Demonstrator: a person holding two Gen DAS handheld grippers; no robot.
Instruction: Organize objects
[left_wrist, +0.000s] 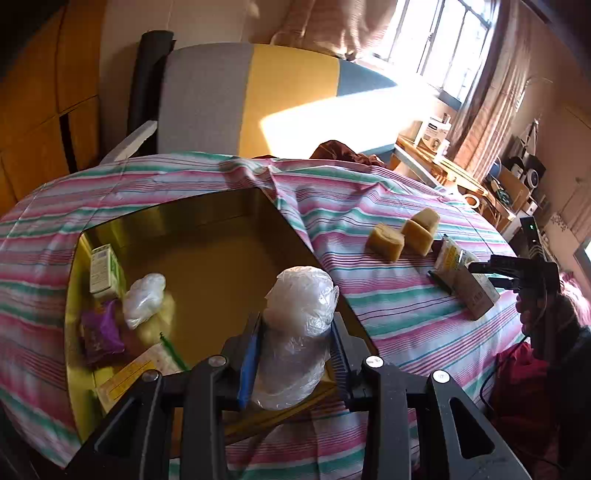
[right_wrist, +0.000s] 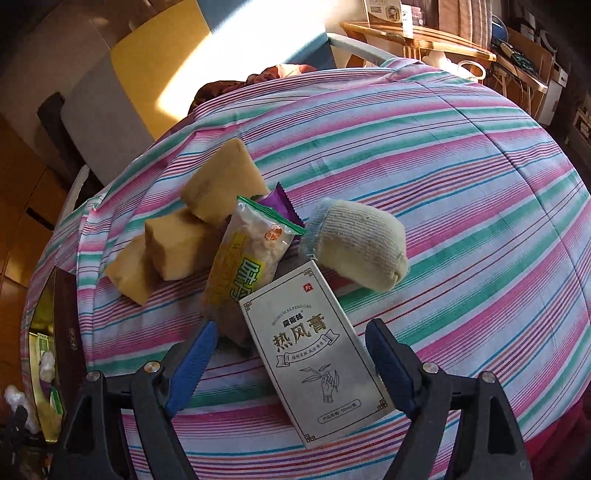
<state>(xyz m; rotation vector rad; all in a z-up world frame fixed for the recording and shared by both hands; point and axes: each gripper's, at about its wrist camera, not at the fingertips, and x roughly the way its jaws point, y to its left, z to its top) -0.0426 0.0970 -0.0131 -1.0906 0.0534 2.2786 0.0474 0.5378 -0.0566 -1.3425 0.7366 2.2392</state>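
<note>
Hovering over the near edge of the gold box (left_wrist: 221, 236), the left gripper (left_wrist: 295, 332) is clamped on a clear plastic-wrapped bundle (left_wrist: 299, 325). Inside the box, at its left, a second wrapped bundle (left_wrist: 144, 299), a purple packet (left_wrist: 101, 332) and a small green-and-white carton (left_wrist: 103, 273) are seen. The right gripper (right_wrist: 291, 354) is spread wide above a white printed carton (right_wrist: 314, 365) lying on the striped cloth (right_wrist: 480, 221), untouched by the pads. Beyond it, a snack packet (right_wrist: 243, 266), three tan sponge blocks (right_wrist: 177, 247) and a rolled sock (right_wrist: 358, 247) are clustered together.
</note>
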